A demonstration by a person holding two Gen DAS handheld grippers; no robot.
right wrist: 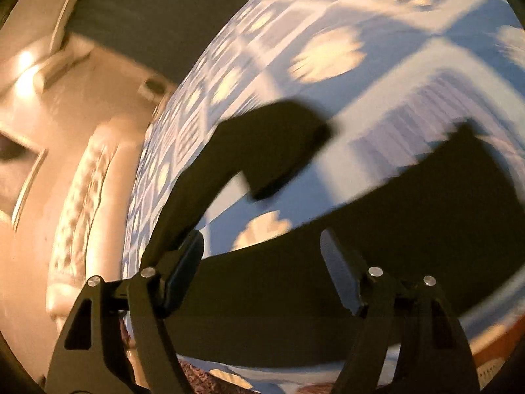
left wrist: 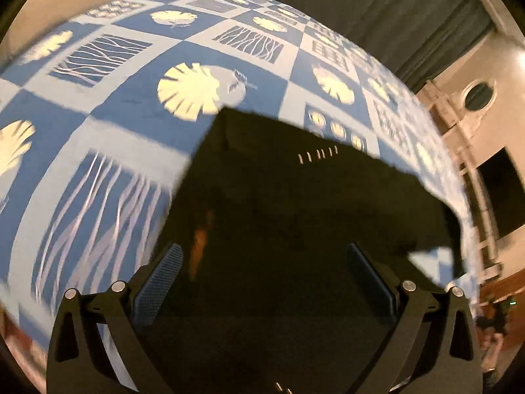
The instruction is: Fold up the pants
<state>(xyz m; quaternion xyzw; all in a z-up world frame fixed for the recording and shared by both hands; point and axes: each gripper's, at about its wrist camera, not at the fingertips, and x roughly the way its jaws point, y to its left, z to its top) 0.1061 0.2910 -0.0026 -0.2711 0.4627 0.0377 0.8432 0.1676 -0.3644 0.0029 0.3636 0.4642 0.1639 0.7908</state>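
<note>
Pants [left wrist: 295, 203] spread dark on a blue patterned bedspread [left wrist: 131, 98].
Left view: long axis runs lower left to upper right; left gripper [left wrist: 262, 282] and right gripper [right wrist: 262, 272] fingers apart, holding nothing.

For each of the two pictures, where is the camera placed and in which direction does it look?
Left wrist view: sits on the left tongs, looks steeply down at the black pants on the blue patterned bedspread; both open fingers show.
Right wrist view: sits on the right tongs, looks down across the pants; its open fingers show.
Shared: pants, bedspread.
</note>
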